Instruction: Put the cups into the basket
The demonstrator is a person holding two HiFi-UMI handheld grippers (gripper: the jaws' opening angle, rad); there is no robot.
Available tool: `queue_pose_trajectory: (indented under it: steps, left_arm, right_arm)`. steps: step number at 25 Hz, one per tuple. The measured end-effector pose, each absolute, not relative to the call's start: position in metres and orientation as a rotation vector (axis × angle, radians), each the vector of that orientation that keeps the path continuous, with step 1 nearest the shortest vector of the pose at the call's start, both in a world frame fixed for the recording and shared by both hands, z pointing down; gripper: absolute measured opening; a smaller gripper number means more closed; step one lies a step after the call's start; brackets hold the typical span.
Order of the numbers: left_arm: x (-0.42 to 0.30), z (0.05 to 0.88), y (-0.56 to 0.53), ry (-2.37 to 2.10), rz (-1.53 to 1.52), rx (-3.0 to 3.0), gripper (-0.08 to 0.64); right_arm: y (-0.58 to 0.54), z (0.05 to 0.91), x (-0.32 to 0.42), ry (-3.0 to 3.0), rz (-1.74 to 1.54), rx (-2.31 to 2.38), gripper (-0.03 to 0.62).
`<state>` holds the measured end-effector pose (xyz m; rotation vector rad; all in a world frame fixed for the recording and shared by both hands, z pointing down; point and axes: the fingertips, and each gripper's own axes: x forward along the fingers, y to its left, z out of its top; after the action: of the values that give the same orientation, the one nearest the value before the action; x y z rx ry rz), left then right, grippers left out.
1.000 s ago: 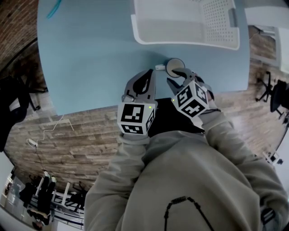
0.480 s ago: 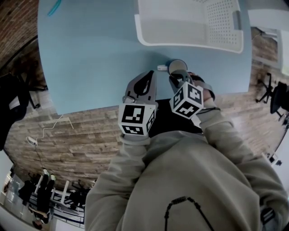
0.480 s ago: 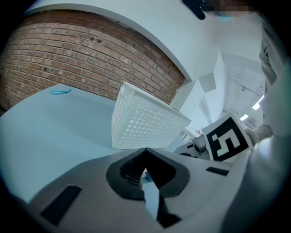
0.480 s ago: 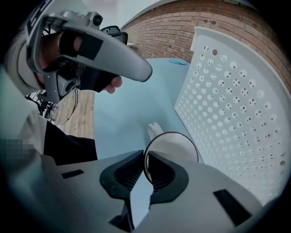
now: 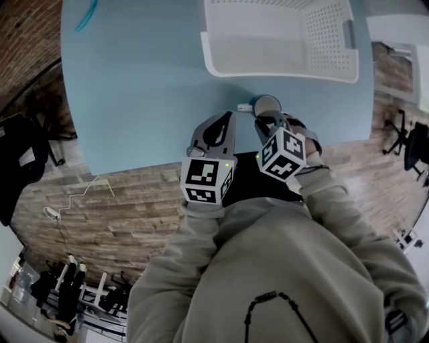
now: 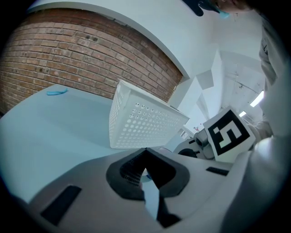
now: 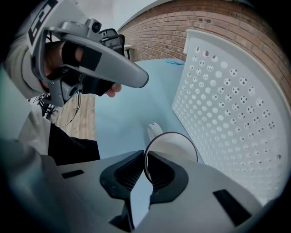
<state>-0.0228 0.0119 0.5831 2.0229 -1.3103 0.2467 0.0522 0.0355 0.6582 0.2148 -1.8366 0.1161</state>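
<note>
A white cup [image 5: 267, 105] with a dark rim and a side handle stands near the table's front edge, just in front of the white perforated basket [image 5: 221, 67]. My right gripper [image 5: 268, 119] is shut on the cup's near rim. In the right gripper view the rim of the cup [image 7: 175, 145] sits pinched between the two pads, one pad inside and one outside, with the basket [image 7: 227, 104] close on the right. My left gripper [image 5: 226, 117] hovers beside it to the left, shut and holding nothing; its tips meet in the left gripper view [image 6: 145, 152].
The light blue table [image 5: 134, 80] ends in a front edge right under both grippers, with wooden floor beyond. A small turquoise object [image 5: 86, 15] lies at the far left corner. The basket [image 6: 141, 123] is the only tall thing nearby.
My right gripper's jaws, open around the cup's rim a second ago, have closed onto it. The left gripper has barely shifted.
</note>
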Motion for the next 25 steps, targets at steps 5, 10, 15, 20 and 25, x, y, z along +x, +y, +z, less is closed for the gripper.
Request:
queue_pose_trajectory:
  steps: [5, 10, 15, 20, 25]
  left_arm:
    - [-0.024, 0.568, 0.005, -1.307, 0.25, 2.052, -0.002]
    - [-0.021, 0.542, -0.004, -1.306, 0.249, 2.111, -0.002]
    - [-0.018, 0.507, -0.013, -1.318, 0.248, 2.166, -0.002]
    - [-0.019, 0.468, -0.034, -1.349, 0.242, 2.256, -0.002]
    - [-0.019, 0.427, -0.053, -1.379, 0.224, 2.329, -0.002]
  right_arm:
    - [0.029, 0.638, 0.052, -1.851, 0.118, 0.222, 0.041]
    - [0.015, 0.602, 0.051, -1.877, 0.124, 0.252, 0.041]
    - [0.011, 0.564, 0.052, -1.9, 0.104, 0.274, 0.041]
    - [-0.003, 0.529, 0.05, -1.931, 0.061, 0.317, 0.041]
    - [-0.016, 0.493, 0.049, -1.966, 0.033, 0.345, 0.041]
